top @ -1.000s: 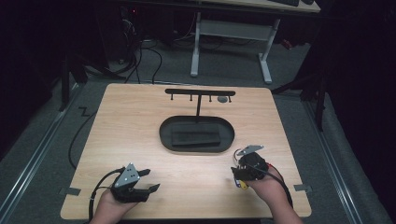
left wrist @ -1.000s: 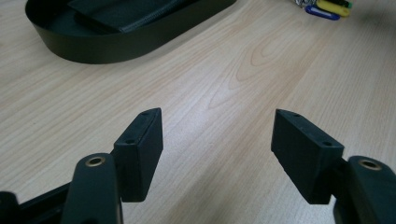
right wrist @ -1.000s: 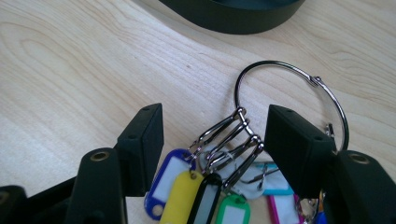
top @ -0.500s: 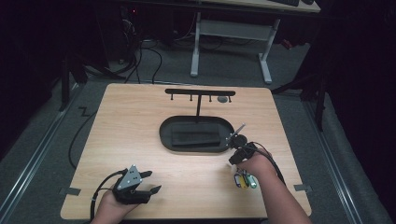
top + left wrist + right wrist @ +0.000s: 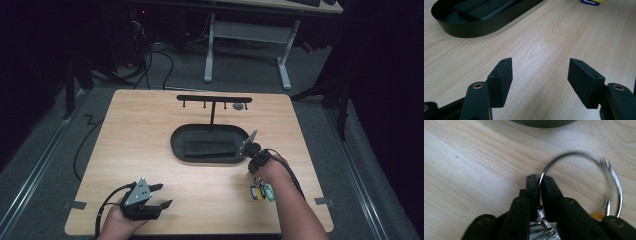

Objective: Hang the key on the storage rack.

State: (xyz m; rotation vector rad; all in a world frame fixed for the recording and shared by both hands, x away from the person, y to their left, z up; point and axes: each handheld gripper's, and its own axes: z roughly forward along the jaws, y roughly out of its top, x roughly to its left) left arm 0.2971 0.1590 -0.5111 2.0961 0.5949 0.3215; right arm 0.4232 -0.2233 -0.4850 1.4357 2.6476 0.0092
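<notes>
Right gripper view – right tool [image 5: 539, 182] just closed, pinching key ring [image 5: 584, 157]; high view adds left tool [image 5: 159, 196] agape, empty.

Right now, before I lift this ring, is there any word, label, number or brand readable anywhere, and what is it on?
None can be read.
Coloured key tags below the right hand-held gripper: too small to tell whether they carry writing.
Key ring, black tray, hook rack, wooden table: no markings visible.

Black tool [image 5: 159, 196] w/ grey triangular plate, brass screws, trailing cable.
</notes>
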